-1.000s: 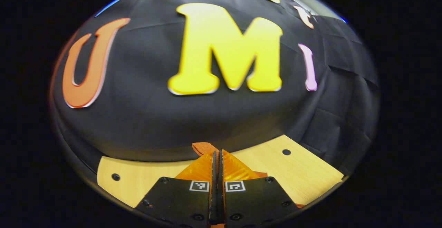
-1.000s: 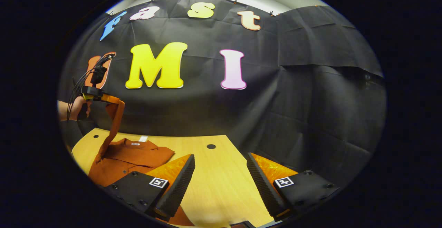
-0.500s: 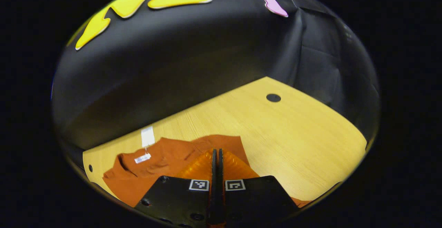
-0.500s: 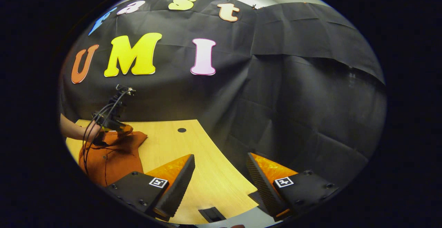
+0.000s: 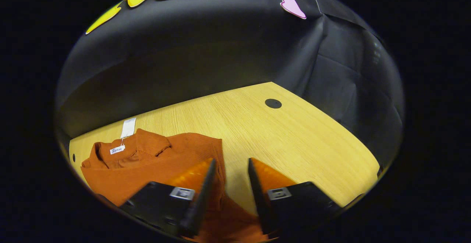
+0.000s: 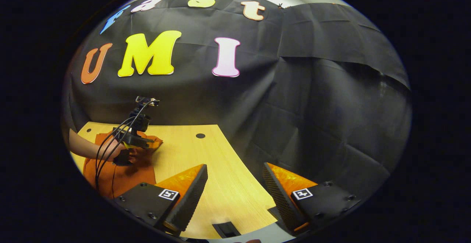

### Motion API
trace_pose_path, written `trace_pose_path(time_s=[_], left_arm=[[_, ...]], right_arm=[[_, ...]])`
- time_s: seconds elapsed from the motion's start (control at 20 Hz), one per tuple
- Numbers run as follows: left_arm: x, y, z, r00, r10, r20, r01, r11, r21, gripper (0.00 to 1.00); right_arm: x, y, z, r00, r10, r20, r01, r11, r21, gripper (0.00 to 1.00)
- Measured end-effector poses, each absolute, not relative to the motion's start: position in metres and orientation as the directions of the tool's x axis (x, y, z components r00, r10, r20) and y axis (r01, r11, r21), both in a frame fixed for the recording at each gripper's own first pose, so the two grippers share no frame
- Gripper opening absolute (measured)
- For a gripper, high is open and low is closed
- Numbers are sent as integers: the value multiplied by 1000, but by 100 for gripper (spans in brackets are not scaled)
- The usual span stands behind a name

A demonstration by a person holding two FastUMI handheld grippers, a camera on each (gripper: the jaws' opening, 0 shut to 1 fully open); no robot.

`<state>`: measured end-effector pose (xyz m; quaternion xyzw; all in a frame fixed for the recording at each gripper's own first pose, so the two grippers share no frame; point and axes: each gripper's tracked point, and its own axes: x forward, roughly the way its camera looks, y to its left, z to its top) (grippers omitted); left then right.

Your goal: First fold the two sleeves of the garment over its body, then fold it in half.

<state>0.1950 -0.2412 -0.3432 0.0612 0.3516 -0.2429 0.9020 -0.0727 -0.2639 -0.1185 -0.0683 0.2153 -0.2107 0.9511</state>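
Black cloth backs the booth, and a light wooden desk (image 5: 294,136) carries the work. The garment (image 5: 154,162), a rust-orange collared top with a neck label and a hang tag (image 5: 128,127), lies flat at the left of the desk, collar toward the far edge.

Left tongs (image 5: 230,184): released, jaws parted, nothing between them. They hover low over the garment's right edge; the left finger overlaps the fabric and the right finger sits over bare desk just beside it. The fabric runs on under the tongs toward the near edge. In the right gripper view these tongs (image 6: 147,143) and the hand (image 6: 110,151) holding them sit directly above the garment (image 6: 117,173).

Right tongs (image 6: 235,191): released, jaws wide apart, empty, held over bare desk well to the right of the garment.

Judgement: one sleeve appears to be laid across the body; whether the second is folded cannot be told. The garment's long axis runs near to far, collar far and hem near. The right tongs stand well apart from the fabric and must travel left to reach it. The left tongs are the nearer.

Containers: a dark recess (image 6: 226,229) sits at the desk's near edge; its contents cannot be told.
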Motion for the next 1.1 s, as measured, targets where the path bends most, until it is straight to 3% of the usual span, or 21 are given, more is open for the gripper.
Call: trace_pose_path(time_s=[0.1, 0.15, 0.45, 0.6, 0.8, 1.1], left_arm=[[190, -240, -318, 656, -405, -637, 470, 879, -75, 93], [190, -234, -304, 677, -406, -614, 461, 884, -76, 83], [179, -172, -164, 853, -347, -391, 356, 933, -52, 96], [157, -131, -101, 906, -299, -300, 297, 953, -54, 98], [120, -80, -47, 938, -246, -244, 238, 969, -64, 100], [81, 2, -12, 975, -102, -198, 92, 994, -61, 98]], right_arm=[[-58, -252, -116, 841, -397, -369, 340, 916, -212, 95], [-51, -245, -113, 853, -380, -358, 324, 923, -206, 96], [13, -180, -79, 936, -226, -269, 195, 971, -138, 96], [45, -130, -47, 974, -121, -192, 102, 989, -107, 96], [73, -71, -22, 993, 1, -118, -10, 997, -76, 96], [83, -5, -17, 986, 137, -99, -143, 988, -56, 95]])
